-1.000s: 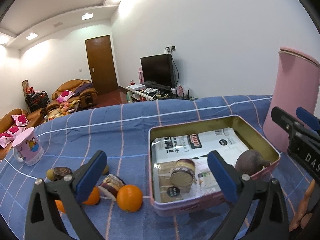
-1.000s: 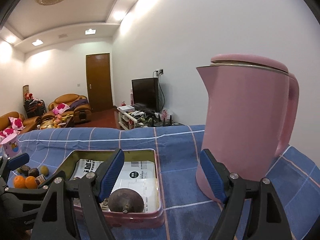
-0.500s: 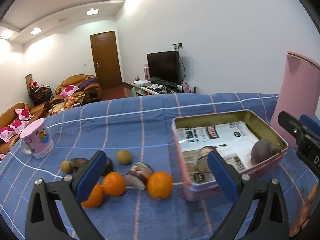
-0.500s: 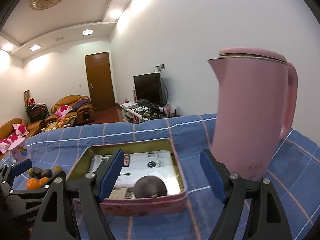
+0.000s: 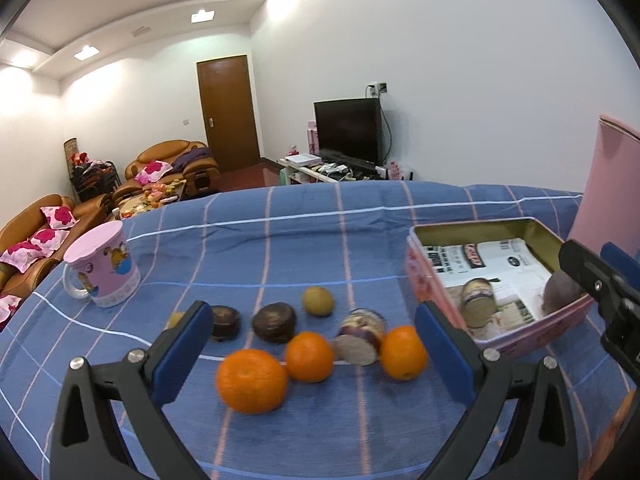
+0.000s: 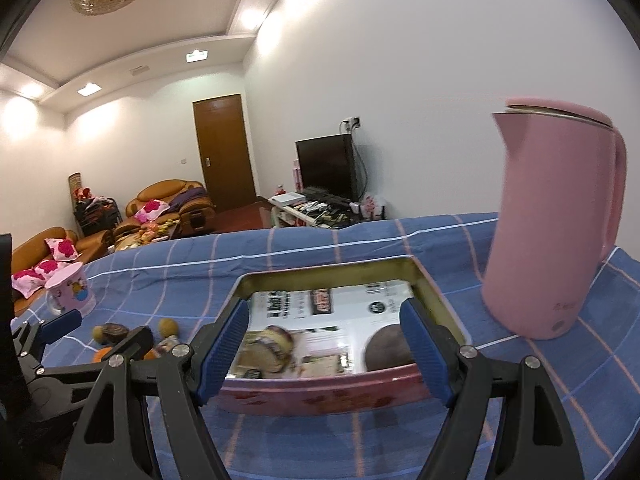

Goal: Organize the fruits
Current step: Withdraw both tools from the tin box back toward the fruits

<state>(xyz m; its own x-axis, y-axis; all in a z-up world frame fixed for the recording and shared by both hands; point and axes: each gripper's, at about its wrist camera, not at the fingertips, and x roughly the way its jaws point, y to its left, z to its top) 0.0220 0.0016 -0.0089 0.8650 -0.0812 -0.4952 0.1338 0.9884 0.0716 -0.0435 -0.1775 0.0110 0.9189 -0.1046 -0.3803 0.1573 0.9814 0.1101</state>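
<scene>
On the blue checked surface (image 5: 304,236) in front of the left tool (image 5: 312,356), the loose fruit lies in a cluster: three oranges, the nearest (image 5: 252,380) about midway between the spread, empty fingers, with a middle orange (image 5: 309,356) and a right-hand orange (image 5: 403,351) beyond. A cut purple-skinned fruit (image 5: 360,340) sits between those two, and behind are two dark round fruits and a small greenish kiwi-like fruit (image 5: 317,300). The pink tin (image 6: 320,396) stands to the right, already holding a cut piece (image 6: 268,346) and a dark round fruit (image 6: 386,346). The right tool (image 6: 324,356) hangs released over the tin's near wall, gripping nothing. The step looks like reaching for another fruit; next, the left tool should lower around the nearest orange and close.
</scene>
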